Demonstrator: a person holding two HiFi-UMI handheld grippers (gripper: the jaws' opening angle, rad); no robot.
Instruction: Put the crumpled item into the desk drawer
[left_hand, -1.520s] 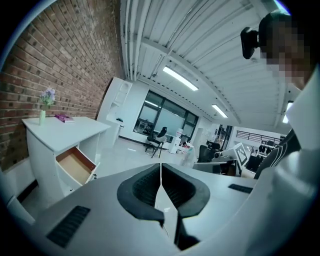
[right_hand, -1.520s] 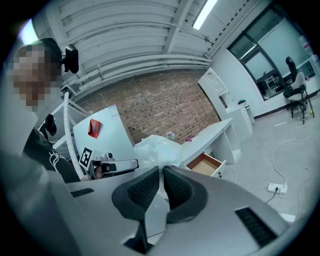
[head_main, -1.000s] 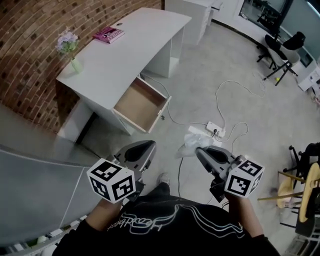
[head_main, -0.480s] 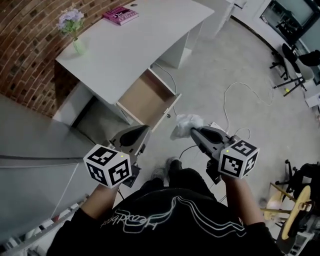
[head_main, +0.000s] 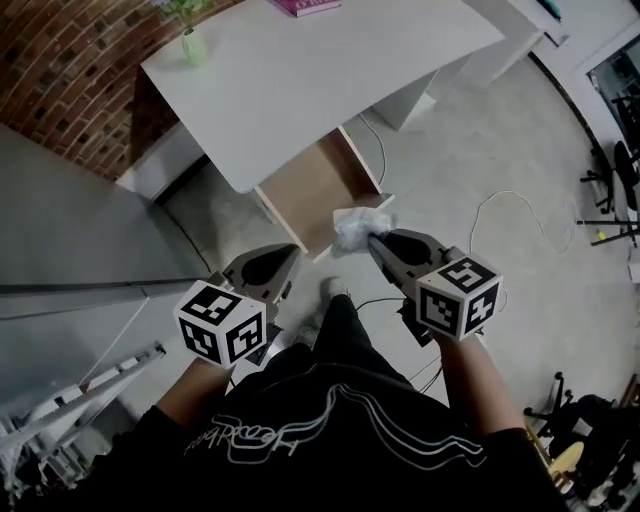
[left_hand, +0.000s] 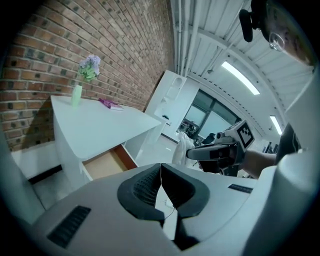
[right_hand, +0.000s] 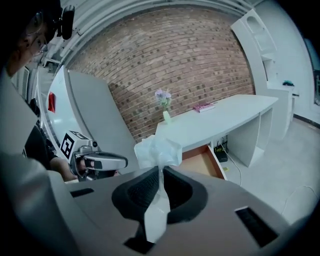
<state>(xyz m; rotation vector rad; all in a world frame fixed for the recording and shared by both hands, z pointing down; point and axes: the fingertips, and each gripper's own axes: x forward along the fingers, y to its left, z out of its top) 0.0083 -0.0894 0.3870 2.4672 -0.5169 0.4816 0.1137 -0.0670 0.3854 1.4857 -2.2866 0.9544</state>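
Brick wall (head_main: 60, 90) behind white table (head_main: 300, 90); drawer (head_main: 318, 185) stands open under its near edge. Right claw (head_main: 378, 240) clamped on crumpled item (head_main: 355, 226), which shows at the drawer's near right corner in head view. Left claw (head_main: 286, 258) closed, empty, near-left of the drawer.

The crumpled item (right_hand: 157, 150) pinched in the right fingers (right_hand: 142, 192) looks like thin, translucent plastic film, wrinkled and faintly glossy; the fingers' inner faces are dark, matt and ribbed. Beyond them the desk (head_main: 300, 90) is smooth matt white, its drawer (head_main: 318, 190) brown wood inside, the wall (head_main: 60, 70) rough brick.
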